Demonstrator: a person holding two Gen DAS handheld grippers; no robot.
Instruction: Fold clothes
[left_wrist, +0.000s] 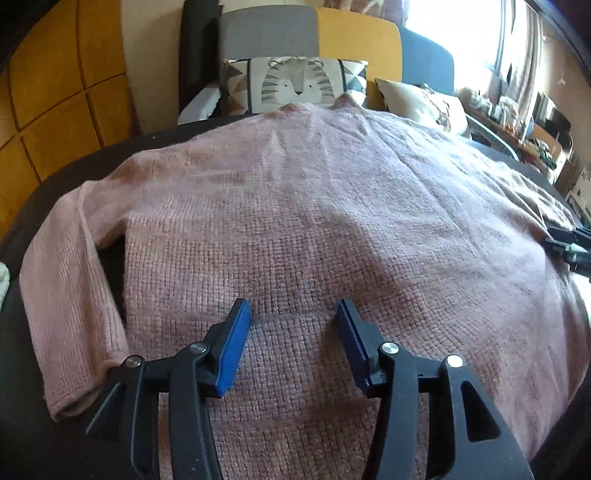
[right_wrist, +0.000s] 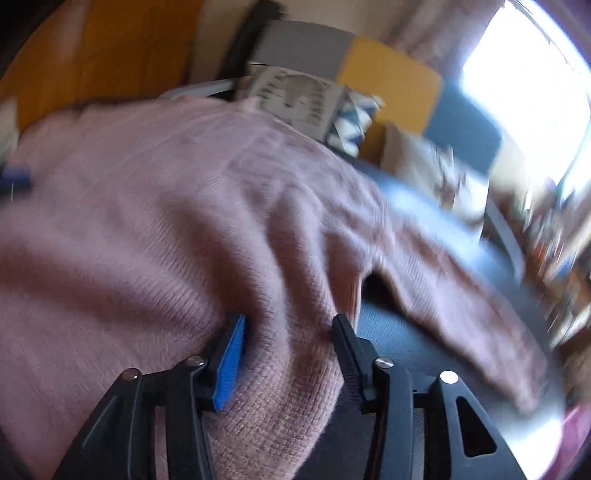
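A pink knitted sweater (left_wrist: 314, 206) lies spread flat on a dark table (left_wrist: 44, 446), neck at the far side, and one sleeve (left_wrist: 62, 295) runs down its left. My left gripper (left_wrist: 293, 306) hovers open over the lower middle of the body, with nothing pinched between the blue pads. In the blurred right wrist view, my right gripper (right_wrist: 290, 321) stands open at the sweater's (right_wrist: 147, 221) right edge. A loose hump of knit lies between its fingers. The other sleeve (right_wrist: 461, 295) trails off to the right. The right gripper's tip (left_wrist: 569, 247) shows at the sweater's right side.
Behind the table stands a sofa with a tiger-print cushion (left_wrist: 295, 85) and a pale cushion (left_wrist: 424, 107). Orange panels (left_wrist: 55, 92) cover the wall on the left. A cluttered shelf (left_wrist: 535, 140) sits under a bright window on the right. Bare dark table (right_wrist: 399, 332) shows under the right sleeve.
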